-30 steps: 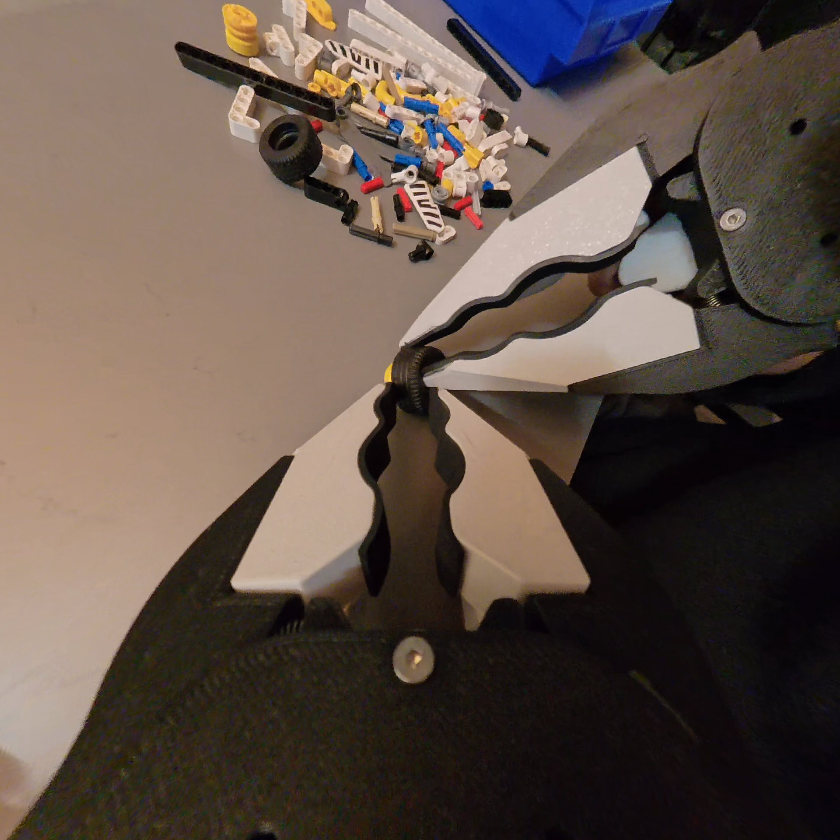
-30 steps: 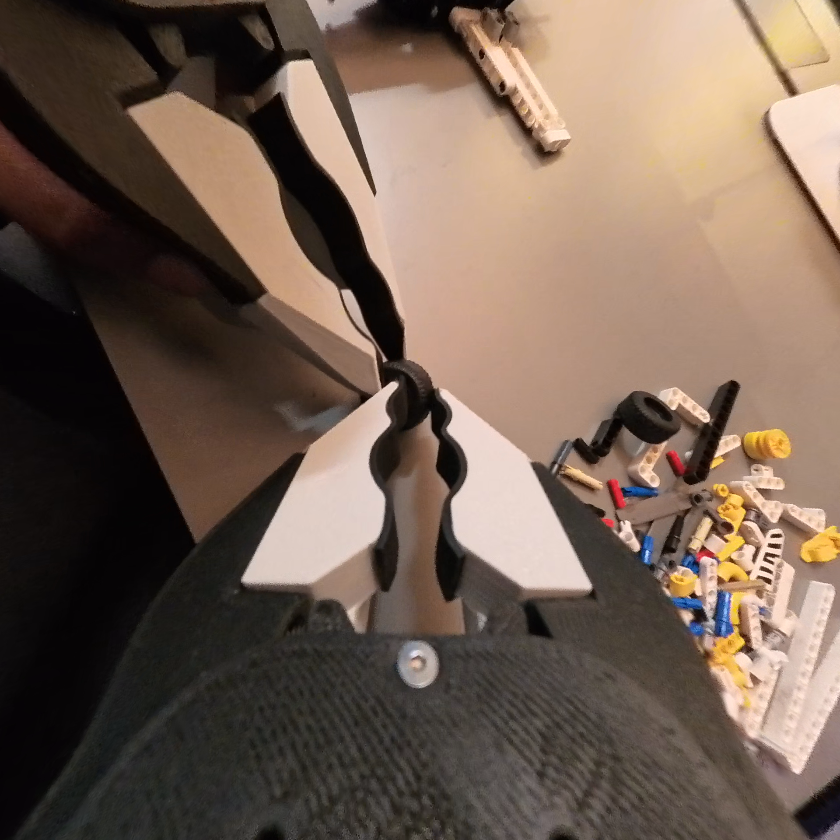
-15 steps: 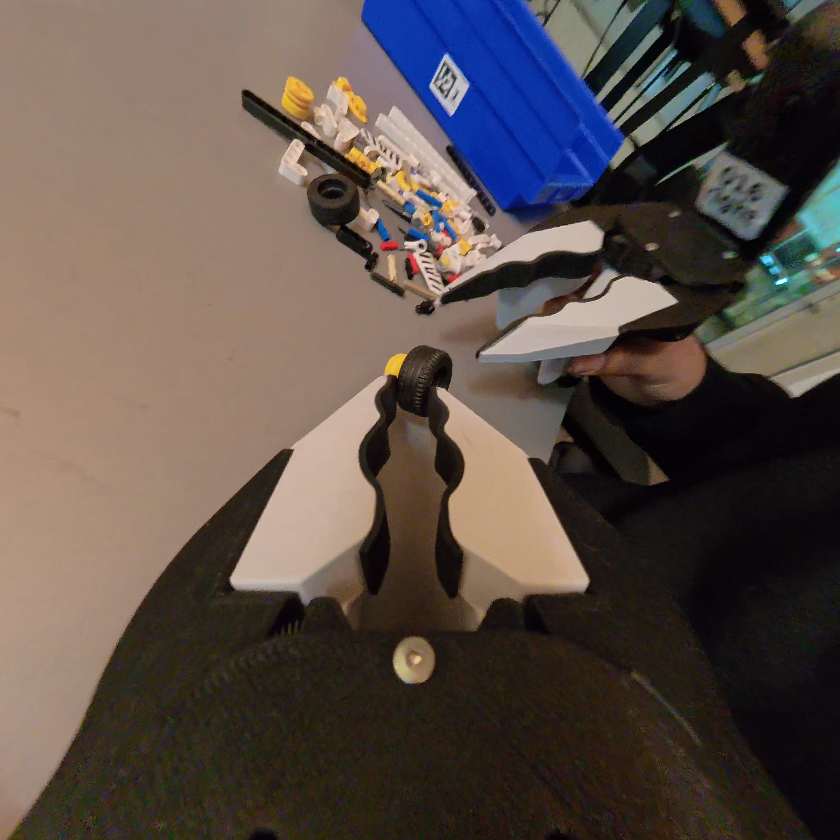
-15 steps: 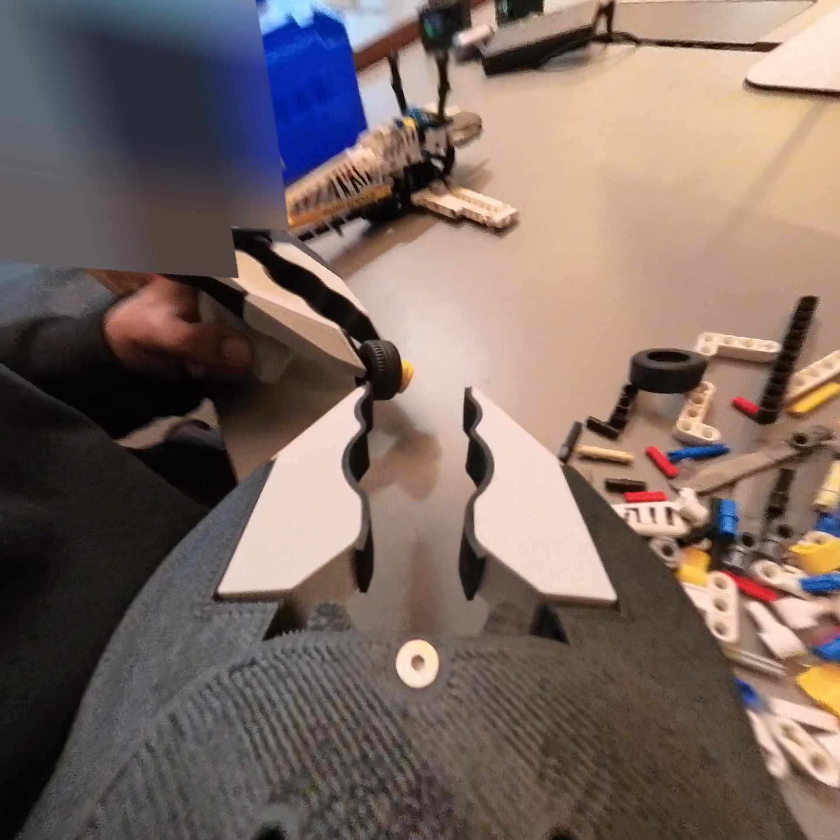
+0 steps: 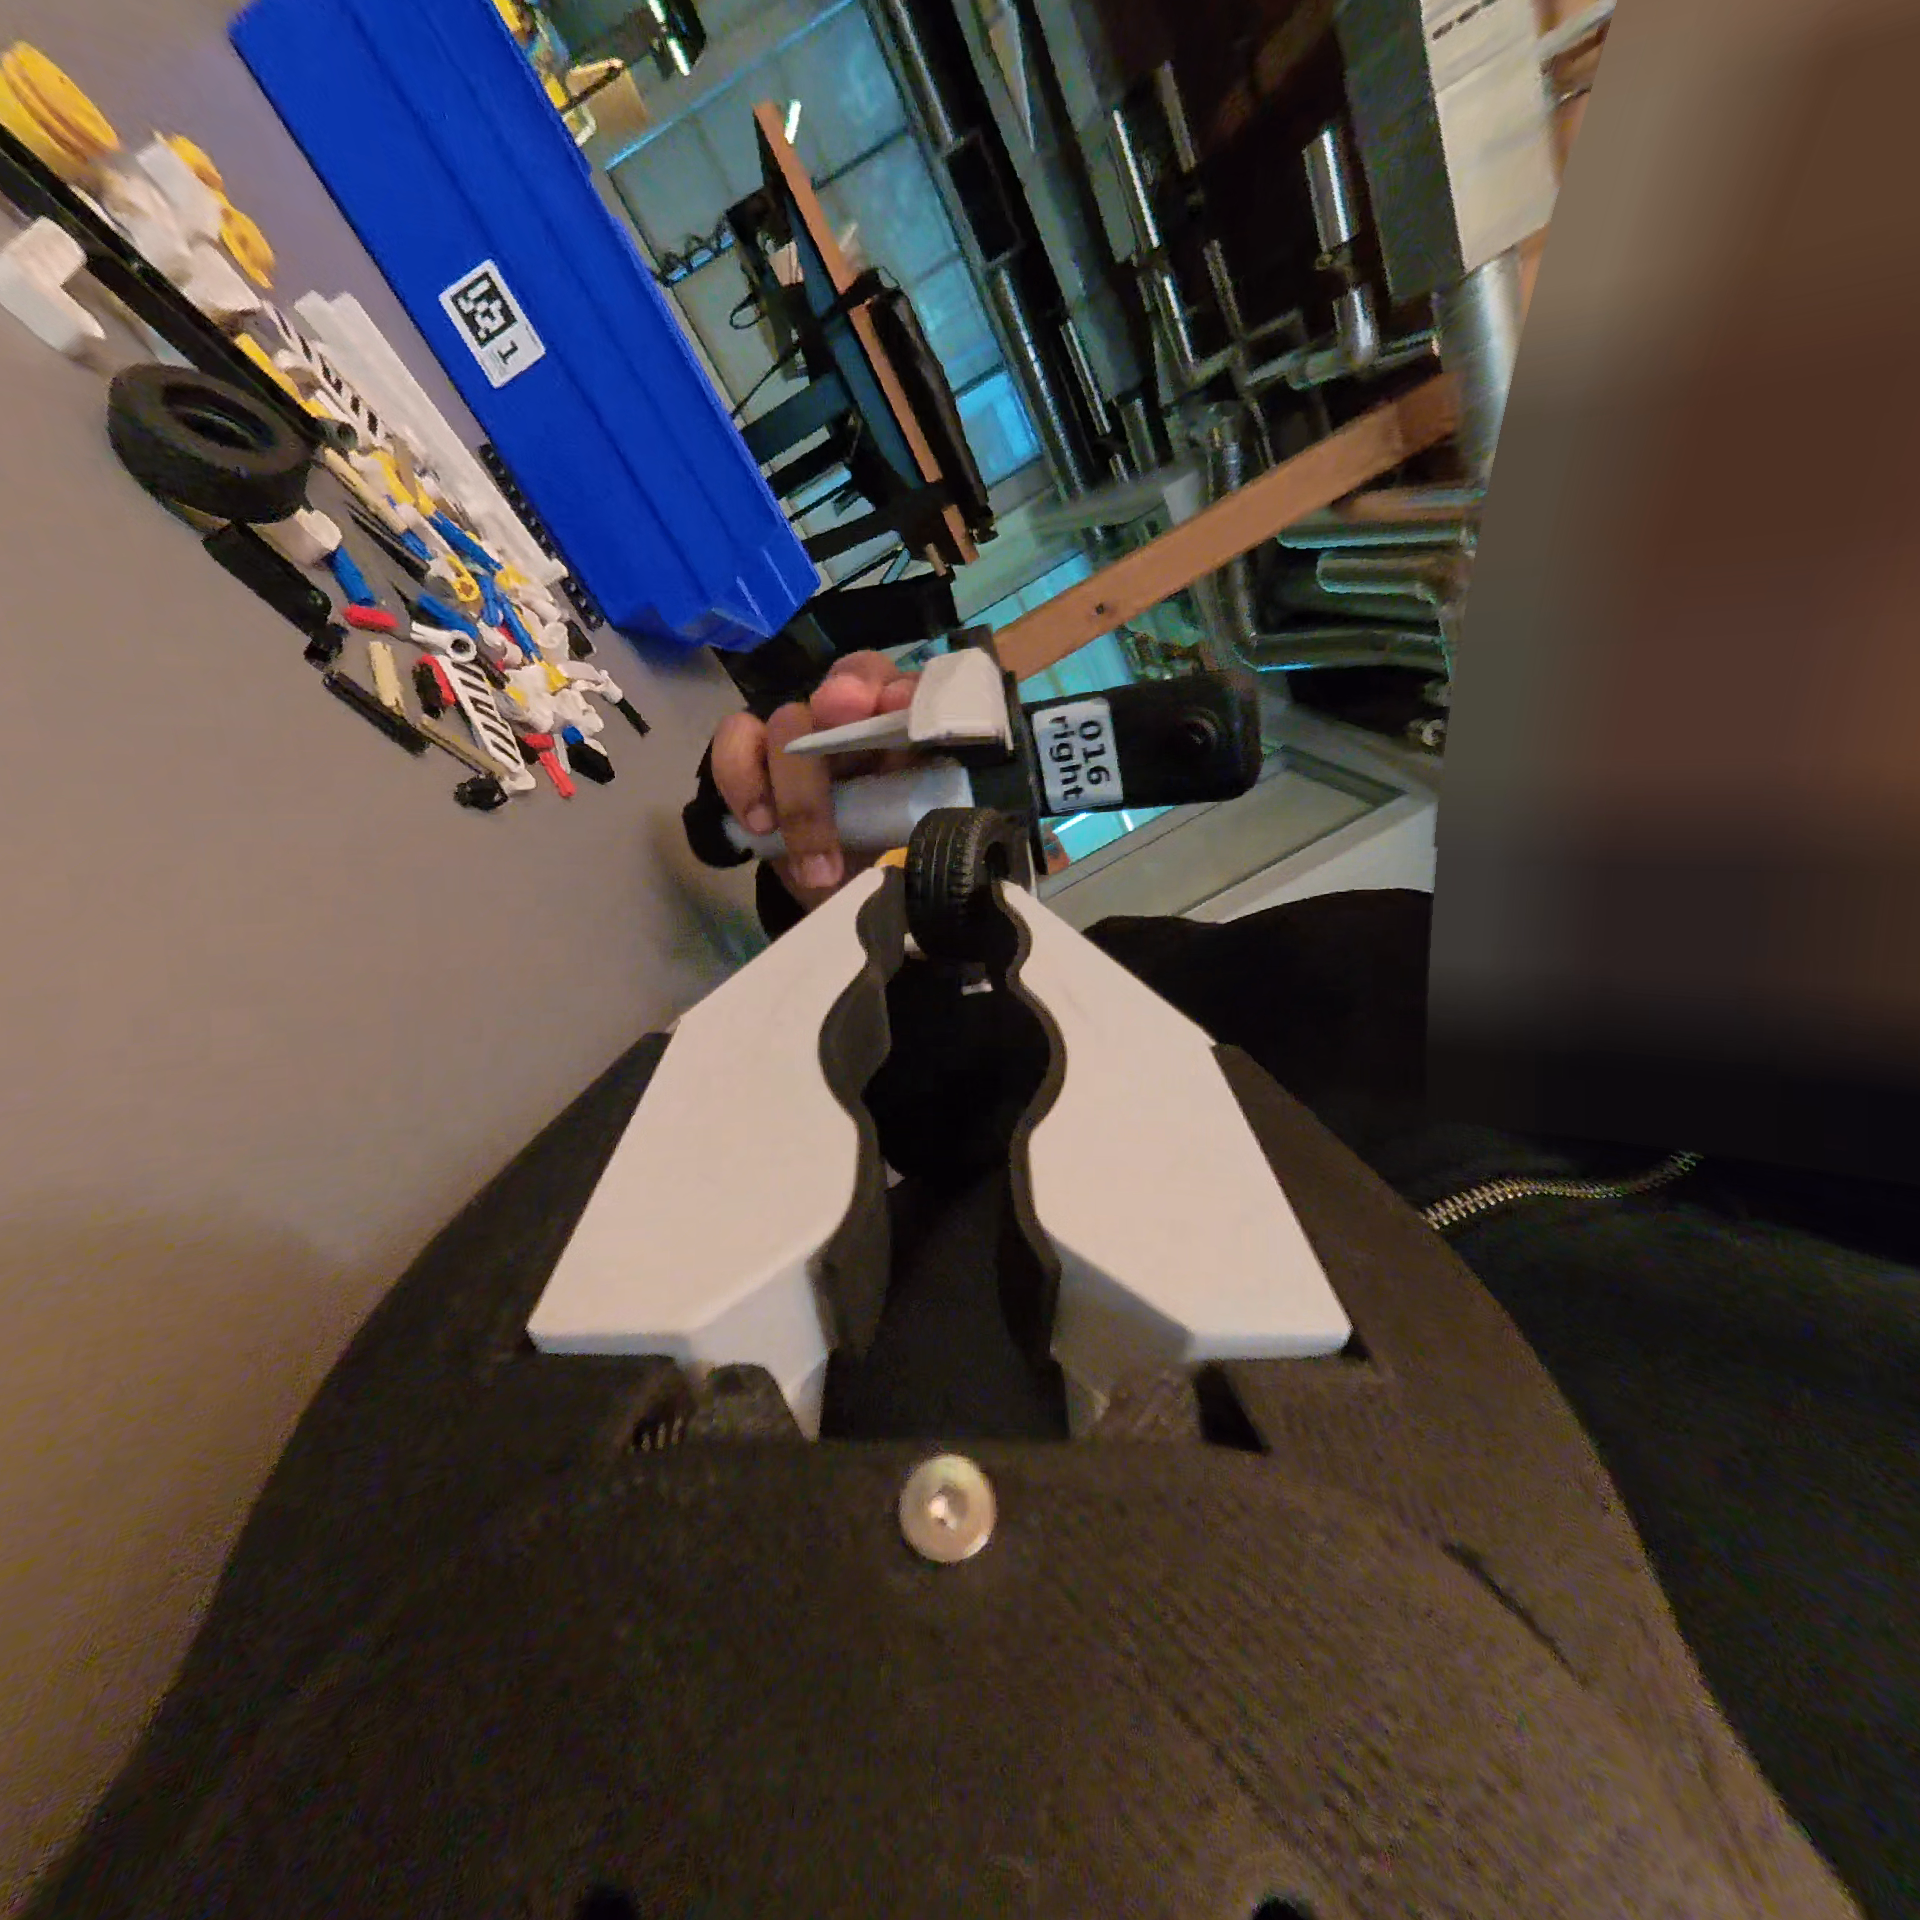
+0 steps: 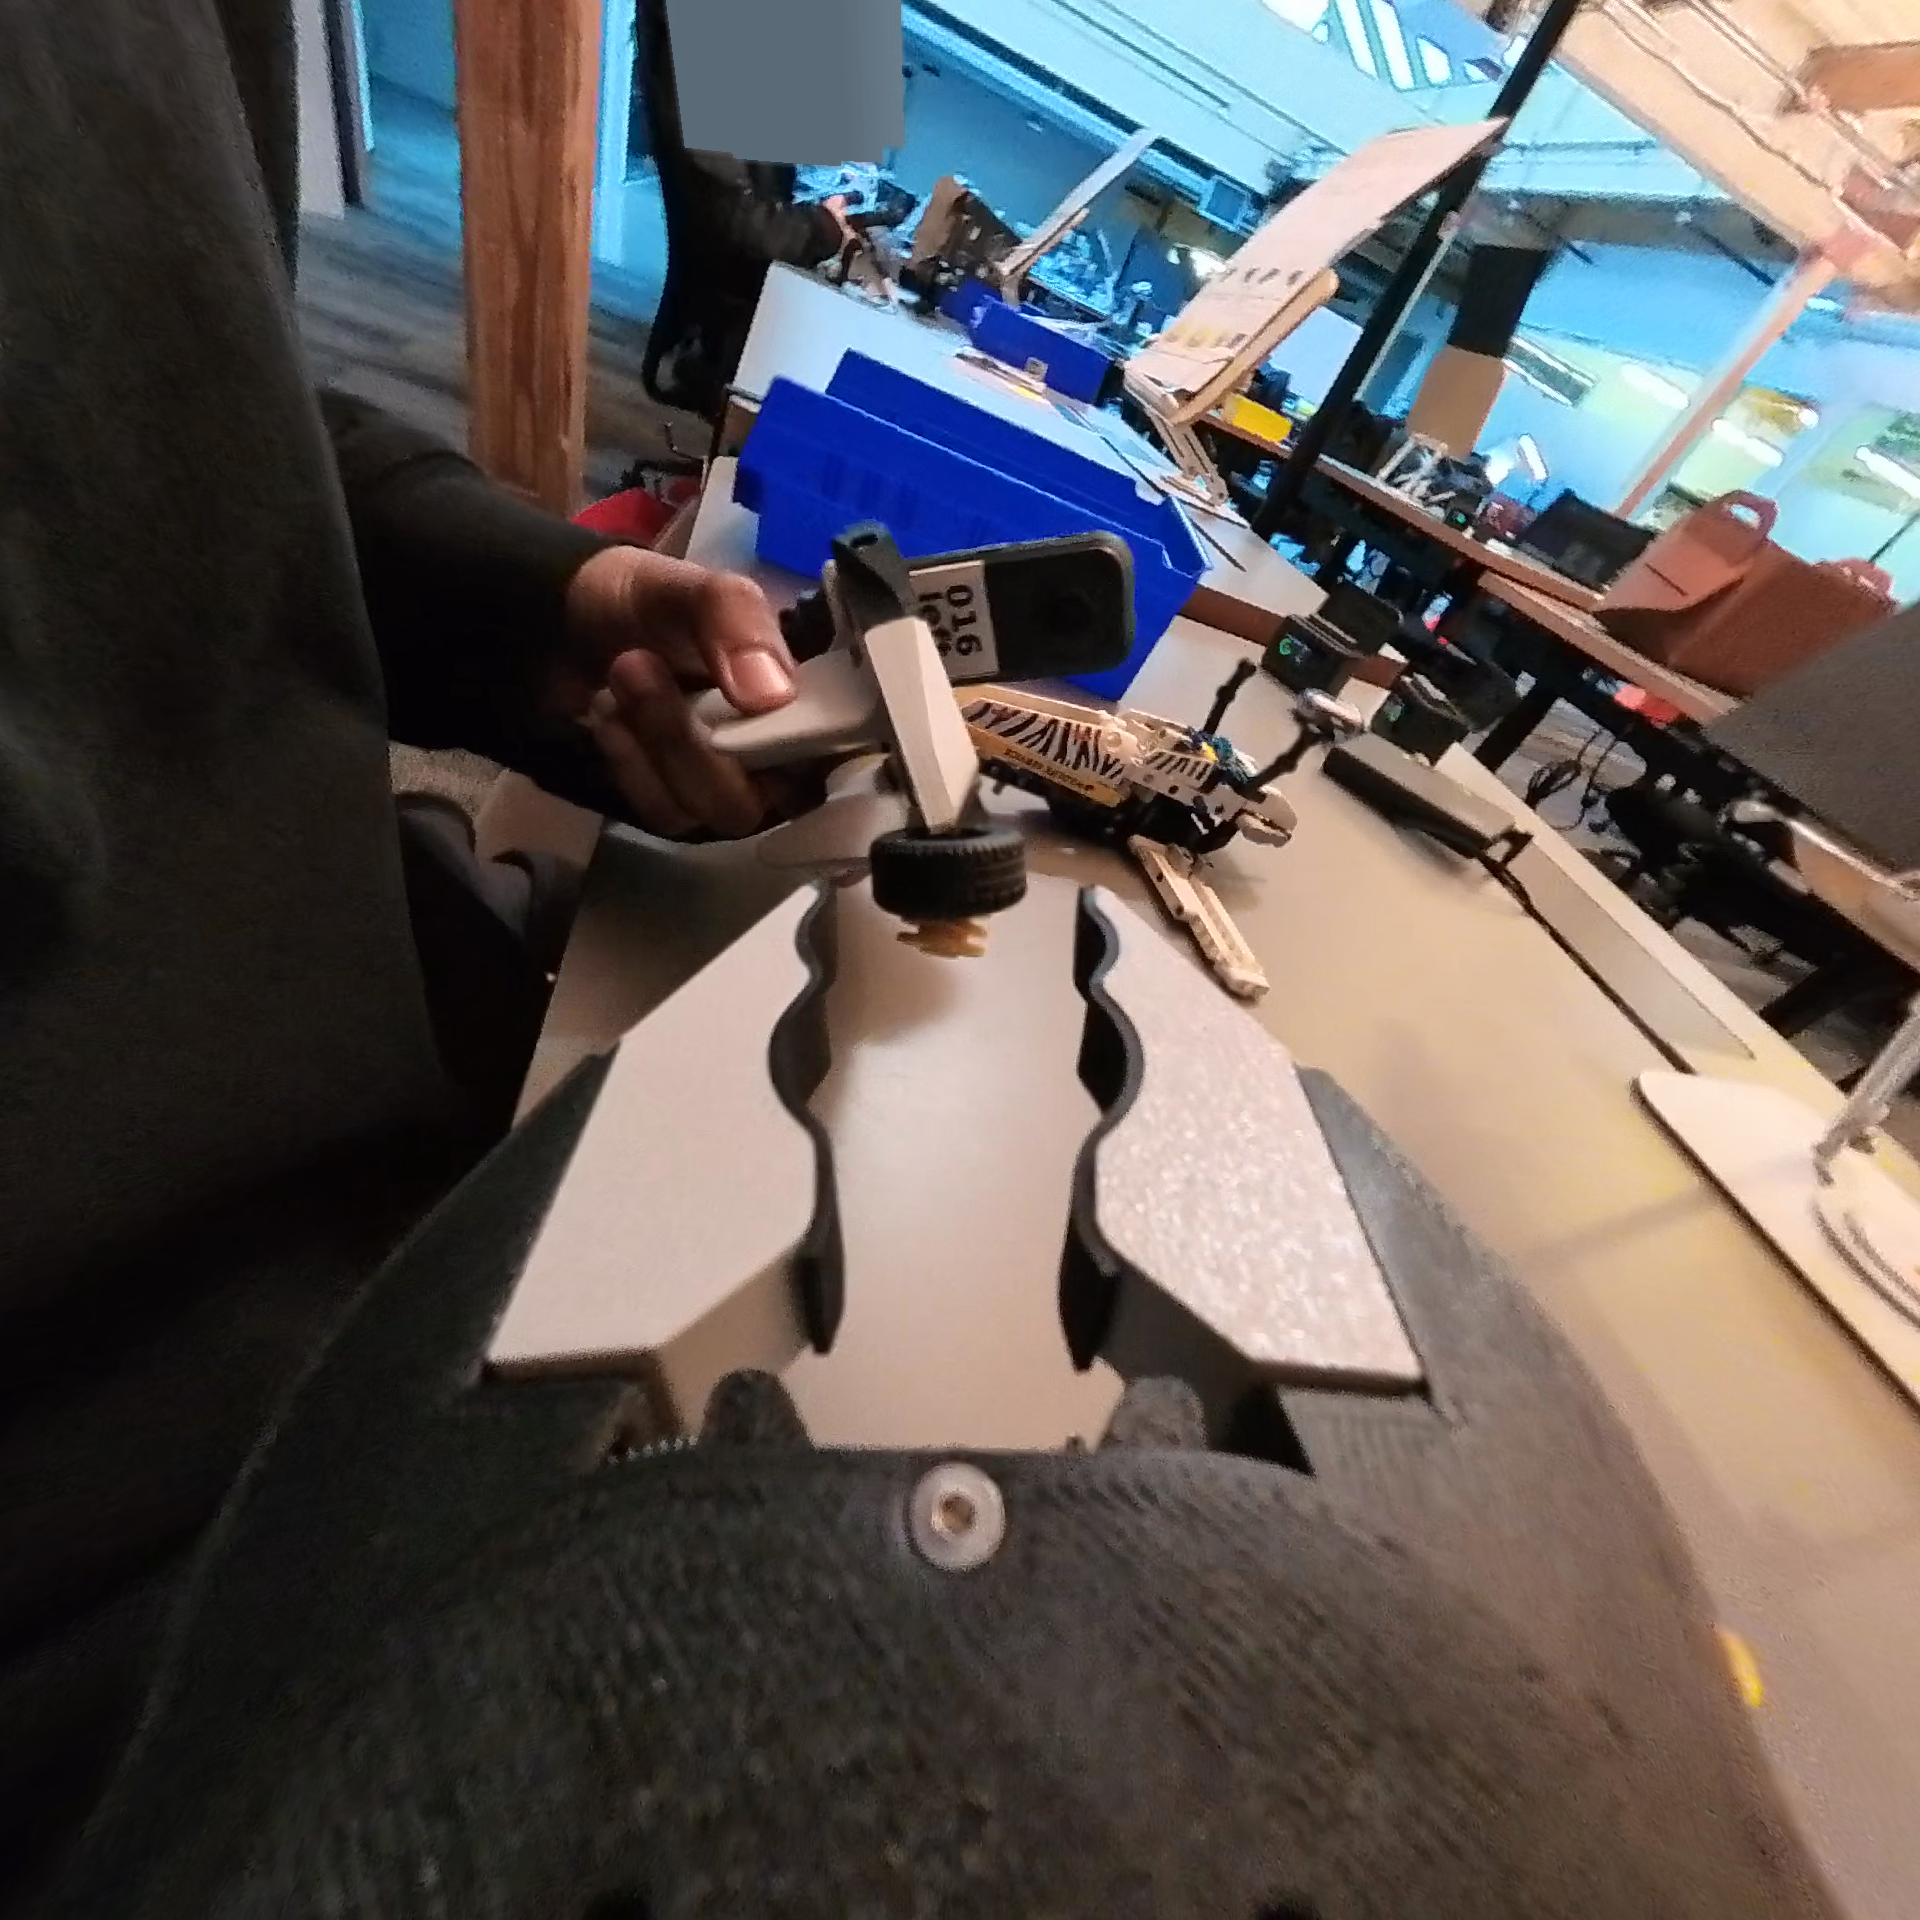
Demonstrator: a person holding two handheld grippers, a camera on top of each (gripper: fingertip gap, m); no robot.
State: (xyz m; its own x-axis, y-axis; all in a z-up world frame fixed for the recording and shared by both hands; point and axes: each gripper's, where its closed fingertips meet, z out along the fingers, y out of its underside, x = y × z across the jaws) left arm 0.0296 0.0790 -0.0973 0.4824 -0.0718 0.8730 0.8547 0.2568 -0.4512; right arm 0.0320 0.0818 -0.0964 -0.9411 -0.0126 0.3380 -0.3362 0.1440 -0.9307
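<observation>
My left gripper (image 5: 951, 896) is shut on a small black wheel (image 5: 958, 871) with a yellow hub (image 5: 889, 858), pinched at the very fingertips and held in the air. In the right wrist view the same wheel (image 6: 948, 871) hangs flat under the left gripper's fingers (image 6: 925, 727), with a tan peg (image 6: 945, 940) sticking out below it. My right gripper (image 6: 954, 902) is open and empty, its jaws wide apart, just short of the wheel and not touching it. It also shows in the left wrist view (image 5: 914, 727), held by a hand beyond the wheel.
A pile of loose building parts (image 5: 457, 623) with a larger black tyre (image 5: 208, 442) lies on the grey table (image 5: 208, 935) beside a blue bin (image 5: 582, 364). A zebra-striped model (image 6: 1122, 764), a white beam (image 6: 1205, 920) and a white base (image 6: 1766, 1174) stand on the table ahead. Less than 4 cm separates the two grippers' tips. The zebra-striped model (image 6: 1122, 764) is about equally far from each gripper, around 25 cm.
Both grippers held the wheel a second ago. My right gripper opened, let go of it and drew back. My left gripper kept the wheel and turned up away from the table.
</observation>
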